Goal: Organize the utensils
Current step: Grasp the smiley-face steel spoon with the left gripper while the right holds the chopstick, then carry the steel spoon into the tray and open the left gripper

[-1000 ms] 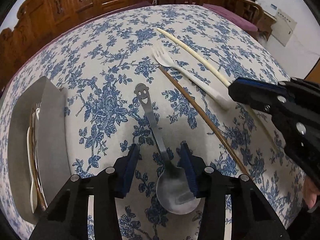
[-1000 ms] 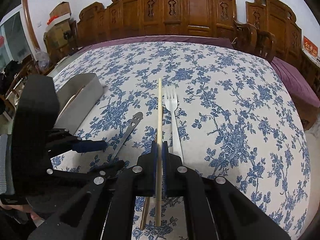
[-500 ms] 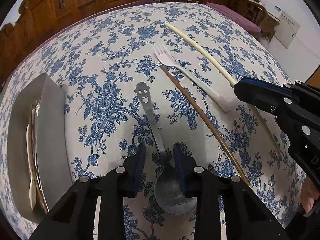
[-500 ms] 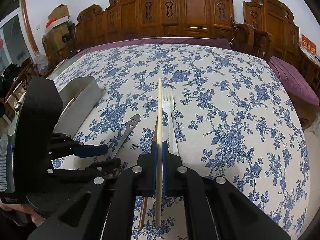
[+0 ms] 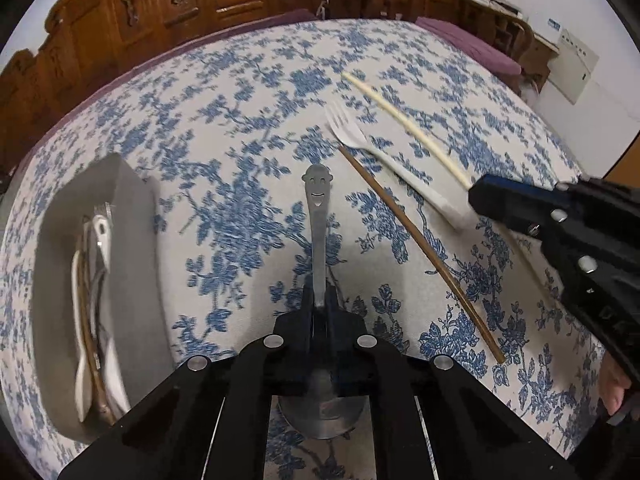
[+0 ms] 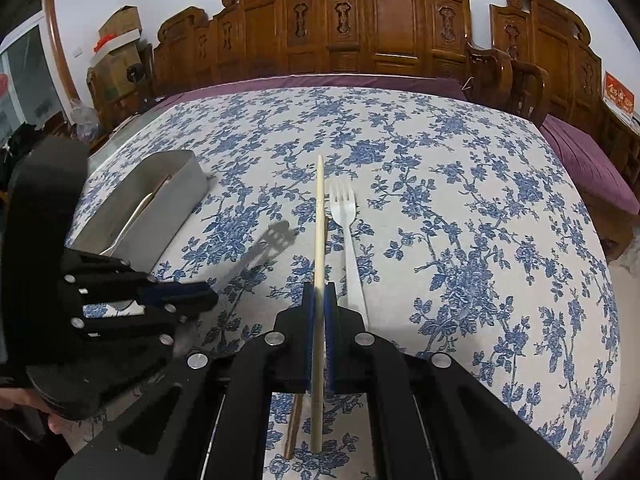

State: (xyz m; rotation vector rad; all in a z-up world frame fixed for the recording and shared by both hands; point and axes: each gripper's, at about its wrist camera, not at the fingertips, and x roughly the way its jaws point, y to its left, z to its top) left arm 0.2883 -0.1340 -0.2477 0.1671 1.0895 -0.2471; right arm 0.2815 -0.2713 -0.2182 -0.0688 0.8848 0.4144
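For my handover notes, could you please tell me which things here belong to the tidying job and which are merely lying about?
Job:
- metal spoon
- cream chopstick
- brown chopstick
- white fork
- grey tray

Lying about:
- carved chairs
- cardboard boxes

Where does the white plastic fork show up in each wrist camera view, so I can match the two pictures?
Left wrist view: the white plastic fork lies upper right of centre, slanting between the brown chopstick and the cream chopstick.
Right wrist view: the fork lies at centre, just right of the cream chopstick clamped in the right gripper.
Shared landmark: the grey utensil tray, at left in both.
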